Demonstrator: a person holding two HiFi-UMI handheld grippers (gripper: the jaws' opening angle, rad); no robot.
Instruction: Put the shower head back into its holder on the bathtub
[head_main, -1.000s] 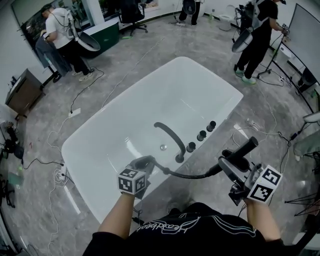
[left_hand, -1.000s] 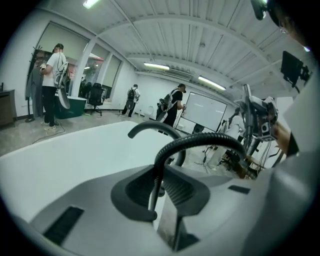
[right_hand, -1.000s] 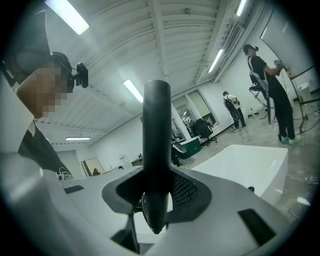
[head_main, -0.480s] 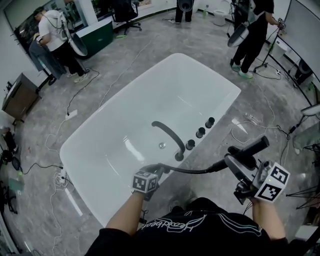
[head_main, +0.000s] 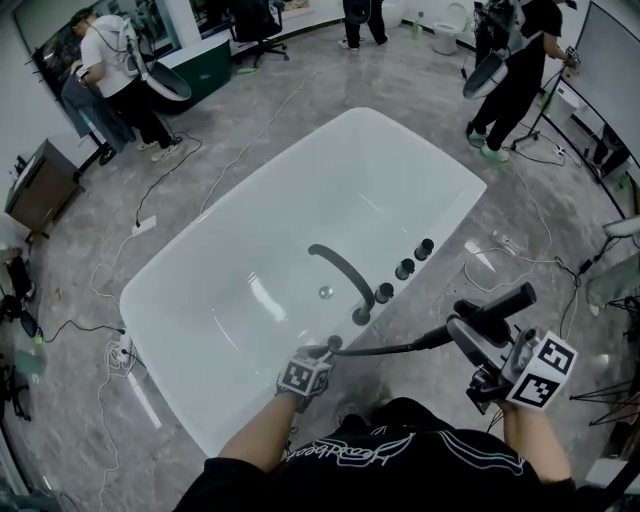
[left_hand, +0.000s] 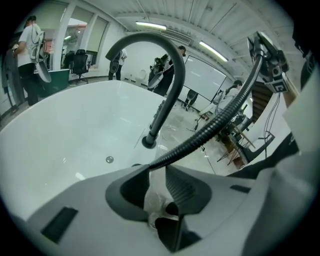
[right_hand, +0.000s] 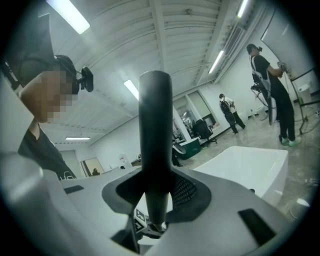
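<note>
Spout (head_main: 338, 272) on the bathtub (head_main: 240, 230) rim taken as reference: dark, arched, reaching out over the white basin. Three dark knobs (head_main: 404, 269) in a row just beside its base, on the same rim; drain (head_main: 325, 292) in the basin under its arc. Shower head (head_main: 497, 302): off the tub, well apart from the spout on the person's side, out over the grey floor (head_main: 300, 80). Its dark handle is clamped in the right gripper (head_main: 478, 340), jaws closed firm on it, and it stands upright between them in the right gripper view. Ribbed dark hose (head_main: 385, 349) runs from the handle back to the rim near the spout's base, reaching the left gripper (head_main: 322, 352). Left gripper tilted down at the rim; jaws have just been opening, now part-way apart; hose lies in the gap at their tips, pads not pressing on it. Other people (head_main: 120, 70) stand well beyond the spout, past the tub's far end
</note>
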